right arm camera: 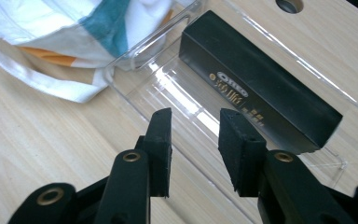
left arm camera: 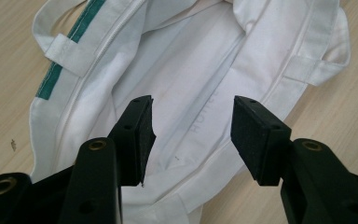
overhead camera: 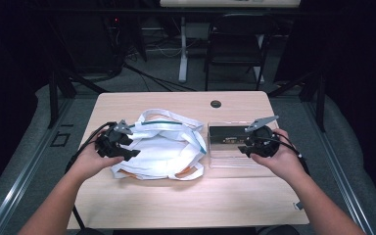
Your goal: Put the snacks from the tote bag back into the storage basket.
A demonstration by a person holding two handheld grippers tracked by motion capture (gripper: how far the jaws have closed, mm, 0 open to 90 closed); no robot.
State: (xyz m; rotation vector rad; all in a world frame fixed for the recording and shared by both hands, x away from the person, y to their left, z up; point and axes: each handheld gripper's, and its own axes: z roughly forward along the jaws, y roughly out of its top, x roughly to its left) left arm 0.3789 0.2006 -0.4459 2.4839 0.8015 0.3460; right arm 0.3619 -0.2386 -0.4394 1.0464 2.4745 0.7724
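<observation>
Item 1: white cloth tote bag with a teal stripe and orange-trimmed handles. We are finding it lying flat on the left half of the pale wooden table, mouth turned toward our left side, handles splayed around it. We are judging that it is spread open this way so that something can be slid inside.

Item 2: left gripper. We are holding it at the bag's left edge, jaws standing apart with nothing between the pads; in the left gripper view they are pointing into the bag's open mouth, seemingly to catch and hold the rim.

Item 3: long black rectangular box with gold lettering. We are seeing it resting along the far side of a shallow clear plastic tray, just right of the bag, likely staged there for picking up.

Item 4: right gripper. We are holding it over the tray's near part, jaws apart, gripping nothing, short of the box.

Unclear: printed lettering inside the bag is too faint for us to read; the gold print on the box is blurred; the tray's transparent walls are hard to trace; the bag's far end is cut off in the left gripper view; the room beyond the table is lying in darkness
</observation>
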